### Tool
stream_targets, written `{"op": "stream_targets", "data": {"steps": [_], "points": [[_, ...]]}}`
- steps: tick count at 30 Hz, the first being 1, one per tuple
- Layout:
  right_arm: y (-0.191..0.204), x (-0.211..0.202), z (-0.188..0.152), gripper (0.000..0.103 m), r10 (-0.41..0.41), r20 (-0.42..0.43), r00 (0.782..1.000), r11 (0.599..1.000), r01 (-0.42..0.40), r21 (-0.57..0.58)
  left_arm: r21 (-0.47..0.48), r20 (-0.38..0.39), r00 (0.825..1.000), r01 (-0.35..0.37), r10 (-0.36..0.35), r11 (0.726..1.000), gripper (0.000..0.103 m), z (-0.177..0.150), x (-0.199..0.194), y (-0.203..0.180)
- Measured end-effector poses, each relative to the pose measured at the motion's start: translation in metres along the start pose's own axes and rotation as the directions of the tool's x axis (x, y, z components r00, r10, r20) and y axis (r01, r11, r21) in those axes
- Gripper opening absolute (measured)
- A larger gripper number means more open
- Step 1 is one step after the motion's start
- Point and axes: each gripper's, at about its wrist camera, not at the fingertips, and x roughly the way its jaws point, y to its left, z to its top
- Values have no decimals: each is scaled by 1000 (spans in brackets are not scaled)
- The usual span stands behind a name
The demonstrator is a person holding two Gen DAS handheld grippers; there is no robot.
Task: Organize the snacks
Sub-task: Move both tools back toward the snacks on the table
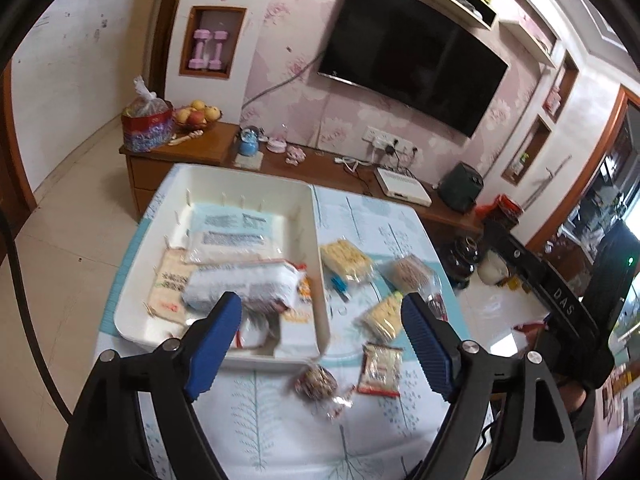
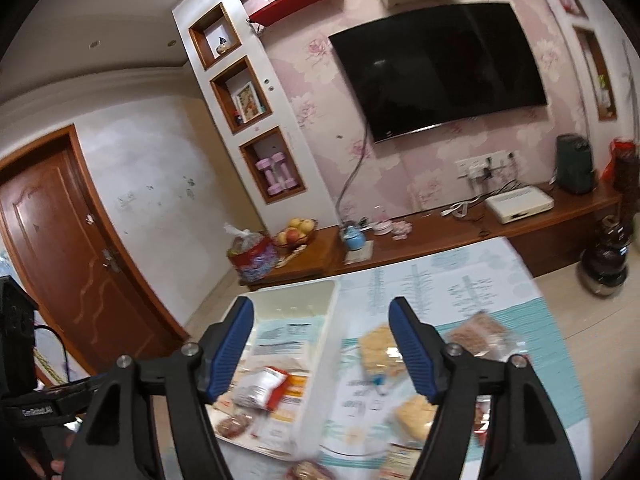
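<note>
A white tray (image 1: 248,184) lies on the patterned tablecloth (image 1: 384,224) and holds several snack packets, among them a white bag with a red edge (image 1: 244,284). Loose on the cloth to its right are two yellow cracker packs (image 1: 346,260) (image 1: 384,316), a brown snack pack (image 1: 410,274), a red-trimmed packet (image 1: 380,370) and a round dark snack in clear wrap (image 1: 316,382). My left gripper (image 1: 322,312) hangs open above the tray's near right corner, nothing between its fingers. My right gripper (image 2: 322,320) is also open and empty, above the tray (image 2: 296,300) edge and a yellow pack (image 2: 380,350).
A wooden TV cabinet (image 1: 192,152) stands beyond the table with a fruit bowl (image 1: 196,116), a bagged red tin (image 1: 146,128), a blue kettle (image 1: 248,144) and a white box (image 1: 404,186). The other gripper's black body (image 1: 560,304) is at the right. A wooden door (image 2: 60,240) is at left.
</note>
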Motion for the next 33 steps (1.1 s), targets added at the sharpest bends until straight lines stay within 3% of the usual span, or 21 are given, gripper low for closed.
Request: {"op": "stream_targets", "data": {"steps": [9, 15, 19, 28, 33], "points": [[-22, -31, -22, 73, -128, 1, 992, 990, 128, -66, 13, -117, 993, 9, -8, 1000, 82, -39, 23, -10], [-23, -33, -50, 81, -244, -39, 969, 958, 235, -165, 9, -212, 977, -9, 10, 1000, 82, -67, 45, -7], [-23, -25, -71, 81, -280, -96, 955, 941, 253, -226, 20, -262, 964, -43, 46, 999, 82, -85, 61, -8], [-31, 1, -117, 81, -284, -229, 931, 946, 233, -225, 88, -254, 965, -41, 62, 995, 82, -115, 90, -18], [-38, 17, -140, 81, -271, -309, 912, 957, 219, -192, 111, -214, 976, -19, 42, 994, 87, -124, 102, -18]]}}
